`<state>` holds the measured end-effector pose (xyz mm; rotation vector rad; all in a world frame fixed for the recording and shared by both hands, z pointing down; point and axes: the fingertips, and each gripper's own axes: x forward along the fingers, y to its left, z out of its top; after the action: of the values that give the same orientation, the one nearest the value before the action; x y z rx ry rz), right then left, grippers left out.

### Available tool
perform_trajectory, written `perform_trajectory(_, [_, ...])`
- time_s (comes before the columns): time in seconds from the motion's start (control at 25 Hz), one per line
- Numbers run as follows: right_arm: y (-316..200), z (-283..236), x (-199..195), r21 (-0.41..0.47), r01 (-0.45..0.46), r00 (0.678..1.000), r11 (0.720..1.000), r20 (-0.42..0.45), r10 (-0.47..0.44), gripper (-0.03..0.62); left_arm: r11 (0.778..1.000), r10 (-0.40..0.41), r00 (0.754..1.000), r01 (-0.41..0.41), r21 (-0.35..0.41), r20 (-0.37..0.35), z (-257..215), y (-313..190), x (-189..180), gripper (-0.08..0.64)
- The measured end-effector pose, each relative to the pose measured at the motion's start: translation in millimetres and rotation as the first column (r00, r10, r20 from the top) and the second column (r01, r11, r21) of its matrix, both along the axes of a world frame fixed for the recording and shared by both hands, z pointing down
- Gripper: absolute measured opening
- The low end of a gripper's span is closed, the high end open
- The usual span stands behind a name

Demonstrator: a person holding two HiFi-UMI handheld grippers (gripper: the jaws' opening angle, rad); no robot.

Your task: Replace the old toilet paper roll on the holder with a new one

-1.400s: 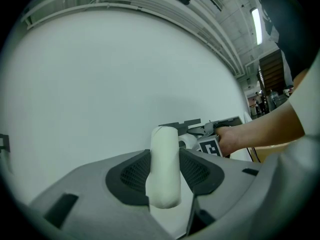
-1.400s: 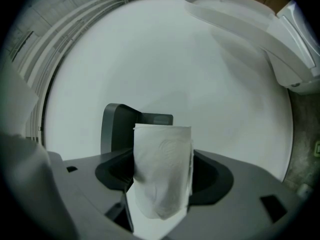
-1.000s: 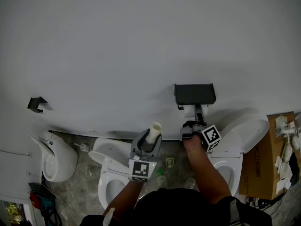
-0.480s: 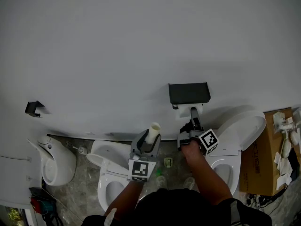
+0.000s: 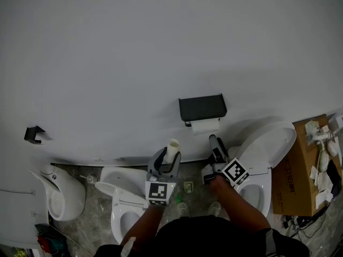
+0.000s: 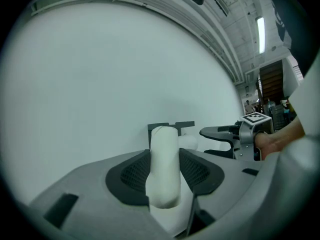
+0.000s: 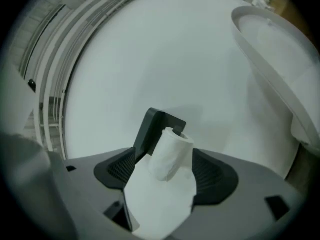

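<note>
Wall holder [image 5: 202,107] hangs above toilets [image 5: 119,181]; left hand-held gripper [image 5: 168,158] clamps tube [image 5: 172,149], right one [image 5: 214,141] open.

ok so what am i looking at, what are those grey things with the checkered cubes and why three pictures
A person holds a two-jaw gripper in each hand; the marker cubes belong to them. The head view is from a camera on the person's head, looking down a white wall to the floor. The other two views come from cameras riding on each gripper, looking along its jaws. The left gripper is shut on a thin white tube. The right gripper is open, pointing at a small paper roll under the black holder on the wall. White toilets and a cardboard box stand on the floor.
</note>
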<state>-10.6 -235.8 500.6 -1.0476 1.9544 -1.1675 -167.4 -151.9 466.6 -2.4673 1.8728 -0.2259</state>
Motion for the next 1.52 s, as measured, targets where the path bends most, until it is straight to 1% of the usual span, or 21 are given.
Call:
perform_trajectory(0.08, [5,-11,3,0.080,0.031,0.996,0.996,-0.089,-0.023,0.314,1.000,0.011,1.000,-0.011,-0.005,-0.012,1,-3,6,0.179])
perform_trajectory(0.16, [10,-21,6,0.147,0.059,0.984,0.987,-0.176,-0.033,0.314,1.000,0.024,1.000,-0.024,-0.008,-0.020,0,-5,11,0.179])
perform_trajectory(0.24, [14,-31,9,0.198,0.080,0.966,0.977,-0.257,-0.027,0.313,0.999,0.032,0.999,-0.032,-0.007,-0.023,0,-7,16,0.179])
perform_trajectory(0.28, [16,-36,10,0.224,0.093,0.952,0.970,-0.304,-0.021,0.313,0.999,0.034,0.999,-0.034,-0.006,-0.024,-1,-8,18,0.179])
perform_trajectory(0.36, [22,-45,10,0.273,0.126,0.916,0.954,-0.400,-0.007,0.308,0.999,0.040,0.999,-0.040,-0.002,-0.026,-4,-9,22,0.179])
perform_trajectory(0.4, [24,-49,11,0.294,0.143,0.896,0.945,-0.444,0.003,0.295,0.999,0.043,0.999,-0.043,0.000,-0.027,-6,-9,24,0.179])
perform_trajectory(0.44, [27,-53,12,0.314,0.158,0.874,0.936,-0.485,0.015,0.258,0.999,0.045,0.999,-0.045,0.002,-0.029,-7,-9,25,0.179])
perform_trajectory(0.52, [31,-60,14,0.347,0.187,0.830,0.919,-0.556,0.041,0.222,0.999,0.044,0.999,-0.043,0.001,-0.032,-6,-9,25,0.179])
perform_trajectory(0.64, [36,-70,16,0.392,0.221,0.768,0.893,-0.634,0.089,0.163,0.999,0.039,0.998,-0.039,0.005,-0.040,-6,-9,25,0.179])
perform_trajectory(0.76, [39,-78,18,0.429,0.244,0.711,0.870,-0.689,0.141,0.098,0.999,0.044,0.998,-0.044,0.009,-0.045,-9,-7,27,0.179])
perform_trajectory(0.84, [41,-81,19,0.443,0.252,0.679,0.860,-0.714,0.169,0.048,0.999,0.044,0.998,-0.044,0.010,-0.048,-9,-6,27,0.179])
perform_trajectory(0.96, [44,-82,19,0.455,0.266,0.637,0.850,-0.745,0.200,0.005,0.999,0.044,0.998,-0.043,0.009,-0.049,-7,-6,27,0.179])
perform_trajectory(1.12, [49,-79,18,0.455,0.288,0.590,0.843,-0.777,0.217,0.002,0.998,0.056,0.998,-0.055,0.016,-0.037,-9,-6,28,0.179])
perform_trajectory(1.24, [49,-78,22,0.459,0.286,0.574,0.841,-0.785,0.233,0.002,0.998,0.062,0.997,-0.060,0.026,-0.044,-17,-7,29,0.179])
perform_trajectory(1.32, [50,-78,24,0.461,0.290,0.554,0.839,-0.795,0.246,0.002,0.998,0.057,0.997,-0.056,0.026,-0.052,-16,-7,29,0.179])
perform_trajectory(1.4, [50,-79,24,0.466,0.310,0.522,0.829,-0.812,0.262,0.002,0.998,0.052,0.997,-0.051,0.021,-0.056,-13,-7,28,0.179])
perform_trajectory(1.52, [51,-83,21,0.490,0.355,0.460,0.796,-0.833,0.307,0.002,0.998,0.054,0.997,-0.054,0.018,-0.058,-12,-7,29,0.179])
